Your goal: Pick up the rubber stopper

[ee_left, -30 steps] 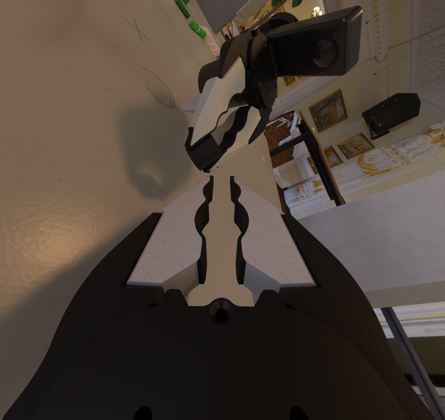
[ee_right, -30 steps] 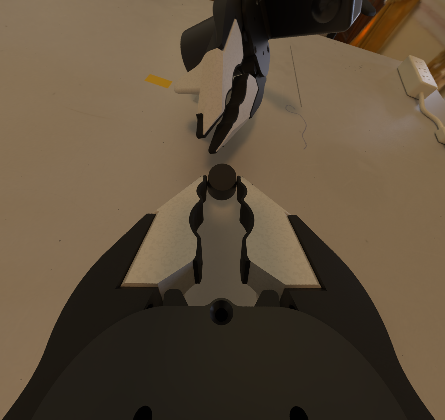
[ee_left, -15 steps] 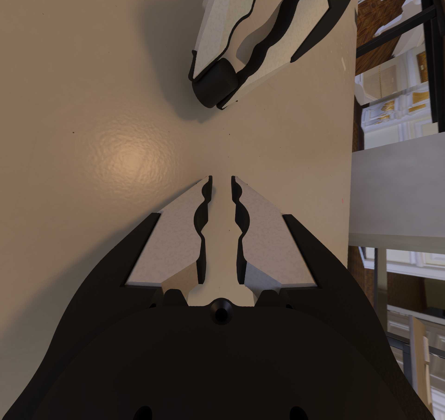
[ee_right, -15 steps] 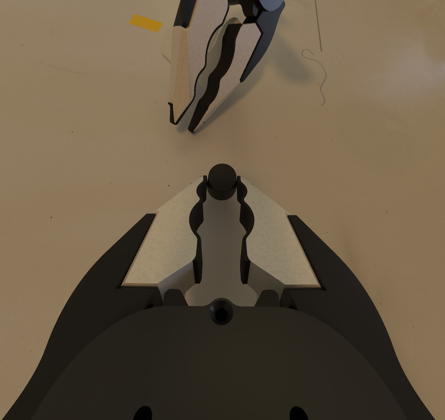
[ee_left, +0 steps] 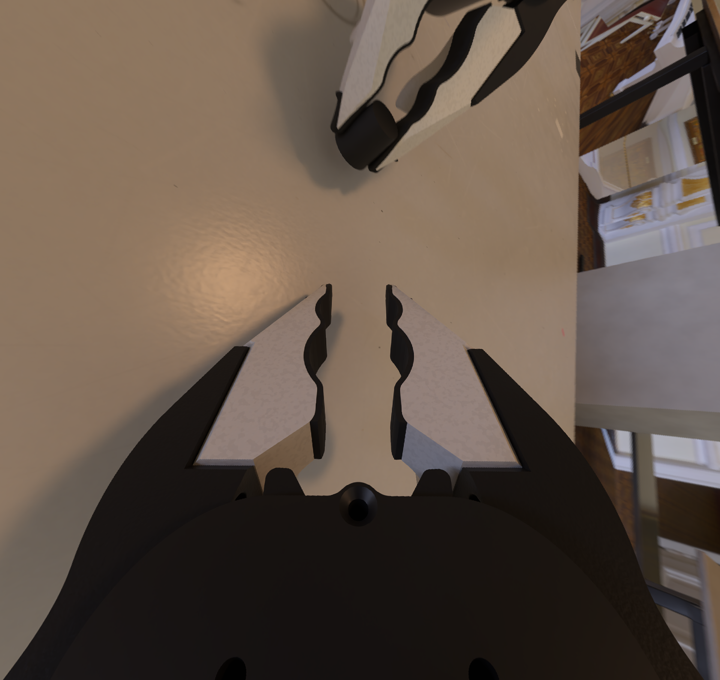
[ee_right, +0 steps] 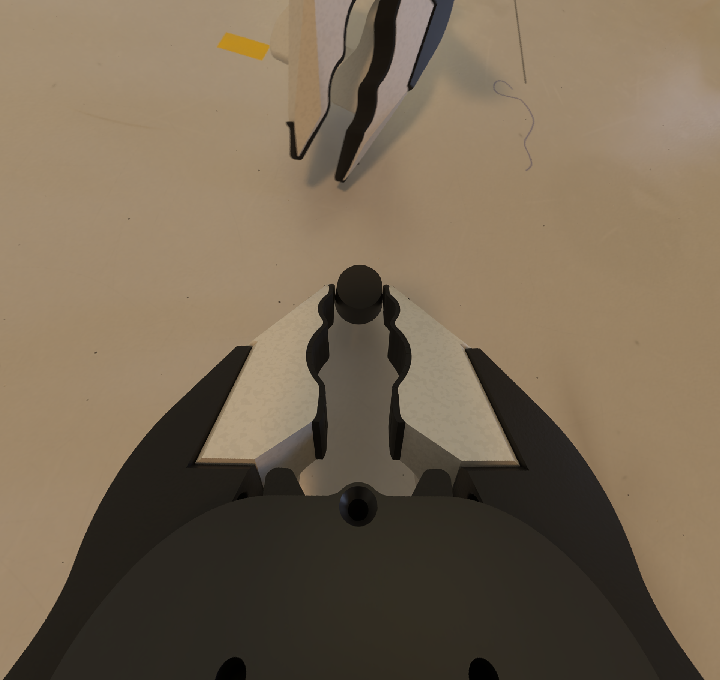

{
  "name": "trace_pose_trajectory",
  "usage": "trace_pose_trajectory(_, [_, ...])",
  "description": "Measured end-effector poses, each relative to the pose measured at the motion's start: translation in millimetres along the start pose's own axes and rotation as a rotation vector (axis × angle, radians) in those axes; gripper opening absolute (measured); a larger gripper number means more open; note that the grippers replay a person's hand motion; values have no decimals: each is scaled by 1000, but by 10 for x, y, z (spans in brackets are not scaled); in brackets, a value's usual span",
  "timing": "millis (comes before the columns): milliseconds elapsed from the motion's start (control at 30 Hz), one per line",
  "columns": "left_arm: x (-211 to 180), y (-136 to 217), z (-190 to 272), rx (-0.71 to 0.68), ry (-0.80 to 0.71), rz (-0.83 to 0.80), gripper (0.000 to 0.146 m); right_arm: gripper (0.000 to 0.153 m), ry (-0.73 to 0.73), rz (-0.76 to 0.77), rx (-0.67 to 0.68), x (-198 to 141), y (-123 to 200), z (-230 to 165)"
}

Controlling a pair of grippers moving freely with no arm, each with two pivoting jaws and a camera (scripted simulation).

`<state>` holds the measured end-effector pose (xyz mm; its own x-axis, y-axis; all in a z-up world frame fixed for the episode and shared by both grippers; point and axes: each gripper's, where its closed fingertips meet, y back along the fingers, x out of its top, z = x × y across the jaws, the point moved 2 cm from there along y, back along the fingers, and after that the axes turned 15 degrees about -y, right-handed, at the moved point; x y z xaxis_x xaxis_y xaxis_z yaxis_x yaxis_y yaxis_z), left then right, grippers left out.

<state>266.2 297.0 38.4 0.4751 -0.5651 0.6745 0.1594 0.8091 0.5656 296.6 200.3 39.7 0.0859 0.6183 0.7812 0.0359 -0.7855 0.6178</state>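
The rubber stopper [ee_right: 358, 295] is a small black cylinder. My right gripper [ee_right: 358, 289] is shut on it at the fingertips, low over the beige table [ee_right: 156, 233]. In the left wrist view the stopper [ee_left: 368, 131] shows between the right gripper's [ee_left: 360, 147] tips, with its shadow close beneath. My left gripper [ee_left: 358, 287] is empty, with its jaws a little apart, and points at the stopper from a short distance. It also shows in the right wrist view [ee_right: 318, 166], facing my right gripper, tips near the table.
A yellow tape strip [ee_right: 243, 46] and a pale flat object [ee_right: 280, 42] lie beside the left gripper. A thin curled thread [ee_right: 524, 124] lies to the right. The table edge [ee_left: 576, 233] runs along the right, with a grey surface [ee_left: 643, 330] beyond it.
Both grippers tilted down toward the table and came lower. My left gripper's jaws have spread a little wider. The right gripper still holds the stopper.
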Motion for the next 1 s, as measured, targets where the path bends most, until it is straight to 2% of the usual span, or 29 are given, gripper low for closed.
trace_pose_trajectory(133, [97,111,-92,75,-158,83,27,24,1,0,4,2,0,-8])
trace_pose_trajectory(333, [50,65,-137,103,-449,8,27,24,-7,2,10,2,2,-10])
trace_pose_trajectory(433, [53,0,-153,117,-545,-6,27,24,-12,7,17,8,-1,-14])
trace_pose_trajectory(567, [12,-104,-172,113,-623,-75,23,24,-23,5,26,-2,-17,-14])
trace_pose_trajectory(700, [48,-190,-154,132,-703,-95,3,24,-27,-8,40,-16,-53,-36])
trace_pose_trajectory(867, [213,-278,-141,214,-703,-55,1,24,-41,-42,25,-71,-65,1])
trace_pose_trajectory(1000, [198,-232,-157,239,-668,-46,1,24,-115,-29,27,-53,-20,37])
